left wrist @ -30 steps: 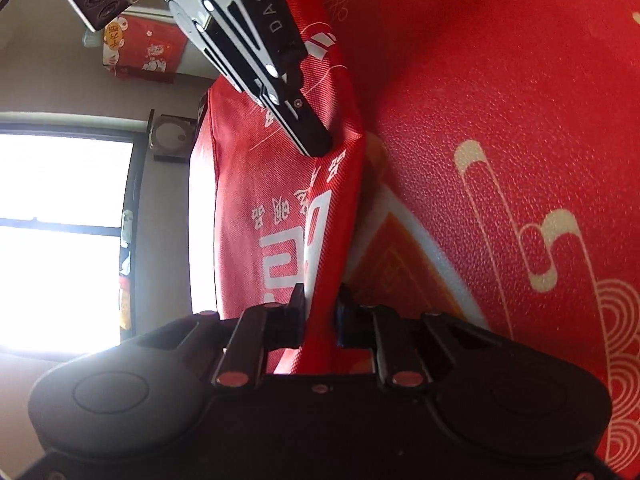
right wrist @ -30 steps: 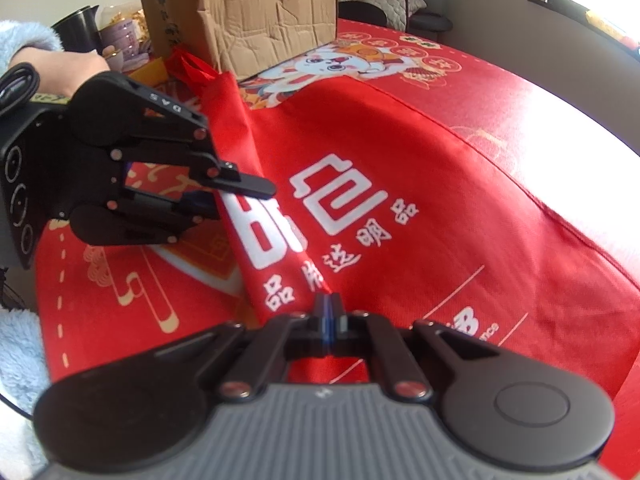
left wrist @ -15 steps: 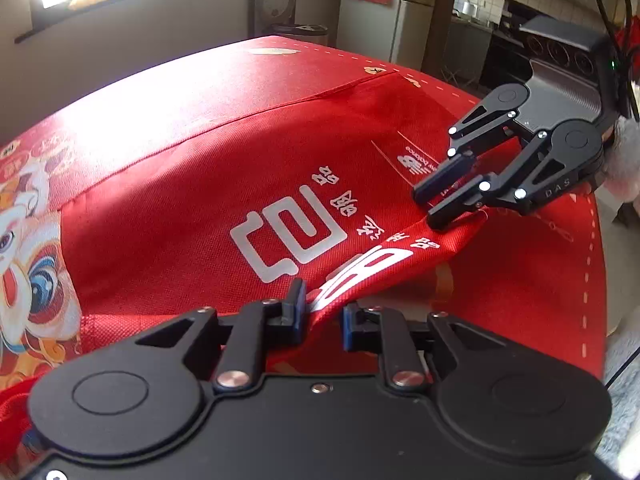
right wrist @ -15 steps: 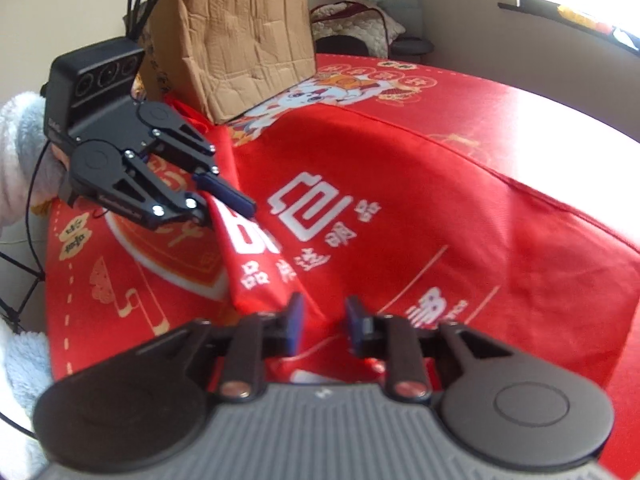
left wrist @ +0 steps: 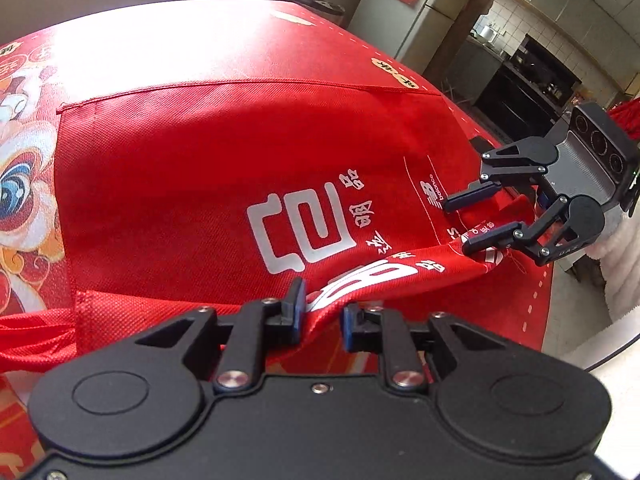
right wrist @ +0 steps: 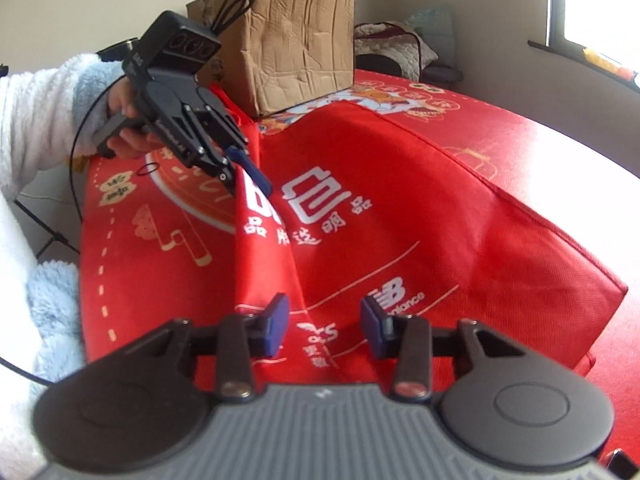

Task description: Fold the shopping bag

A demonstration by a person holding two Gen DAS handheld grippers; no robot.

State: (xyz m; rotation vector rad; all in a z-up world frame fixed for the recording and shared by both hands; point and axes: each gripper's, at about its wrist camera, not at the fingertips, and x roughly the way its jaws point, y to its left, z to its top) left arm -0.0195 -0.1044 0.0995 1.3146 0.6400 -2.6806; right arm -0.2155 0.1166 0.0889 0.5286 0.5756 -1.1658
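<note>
Fingers (left wrist: 296,308) seemingly loose astride bag (left wrist: 224,184)

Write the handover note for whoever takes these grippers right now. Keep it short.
Left claw: the raised fold of the red shopping bag sits between narrow jaws; cannot tell if it is pinched.
Right claw: open, straddling the same fold at the bag's other end, not gripping.
Bag: lies across the red tablecloth, with the cardboard box behind.
Done: near edge lifted into a ridge.
Left: lay that fold flat, then probably fold again.
</note>
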